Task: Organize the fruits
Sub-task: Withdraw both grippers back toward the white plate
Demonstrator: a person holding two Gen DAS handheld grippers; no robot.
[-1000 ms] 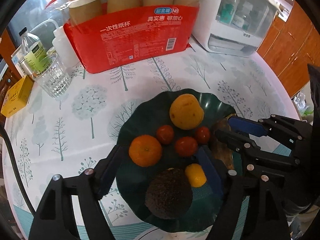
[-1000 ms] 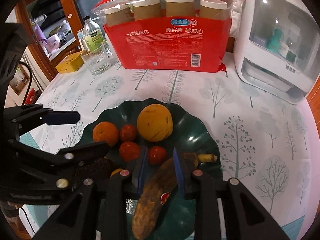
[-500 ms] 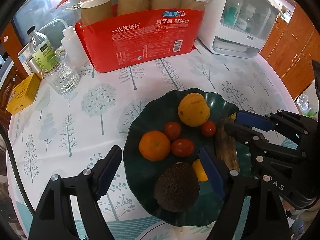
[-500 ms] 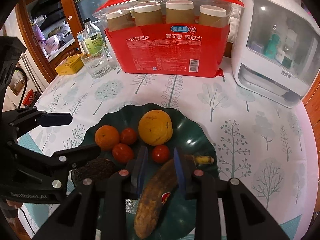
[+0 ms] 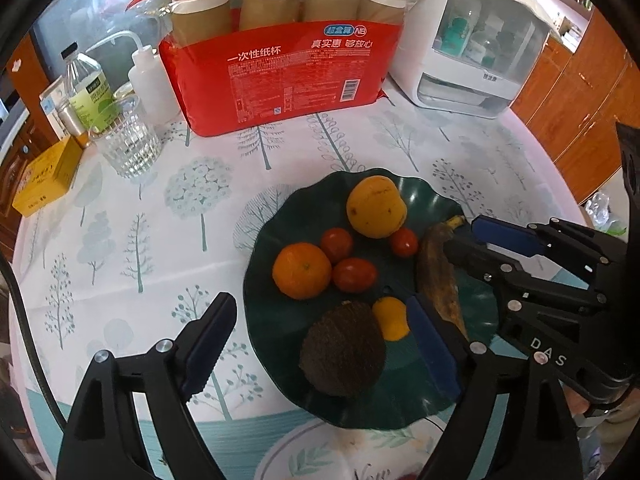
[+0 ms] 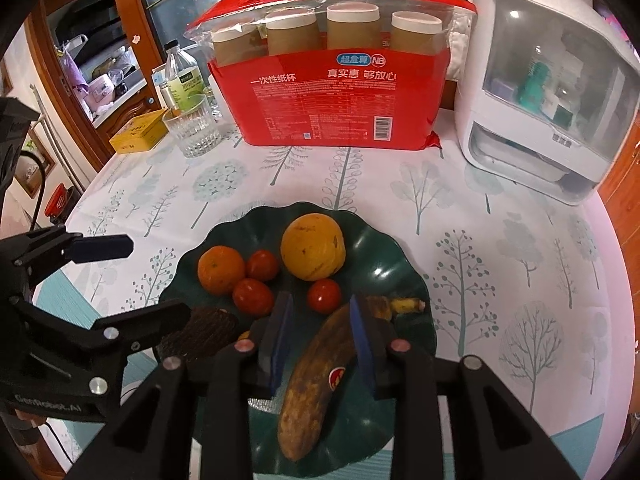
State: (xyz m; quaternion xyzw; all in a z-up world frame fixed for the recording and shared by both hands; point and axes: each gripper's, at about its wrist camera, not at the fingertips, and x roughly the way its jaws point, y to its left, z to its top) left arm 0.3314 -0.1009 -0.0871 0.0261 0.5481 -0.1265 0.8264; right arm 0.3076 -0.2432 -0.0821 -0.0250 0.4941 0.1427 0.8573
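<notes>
Opening now, the right gripper [image 6: 320,336] is seen with a gap around the banana [image 6: 316,376]; the left gripper [image 5: 316,344], jaws wide and opening, is placed around the avocado [image 5: 342,348] at six o'clock on the plate [image 5: 272,320].

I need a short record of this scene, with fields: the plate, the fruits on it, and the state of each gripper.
plate: dark green plate on the tree-print tablecloth
fruits: banana, orange, yellow fruit, three tomatoes, avocado
left gripper: opening, avocado between fingers, not pressed
right gripper: opening, astride the banana
</notes>
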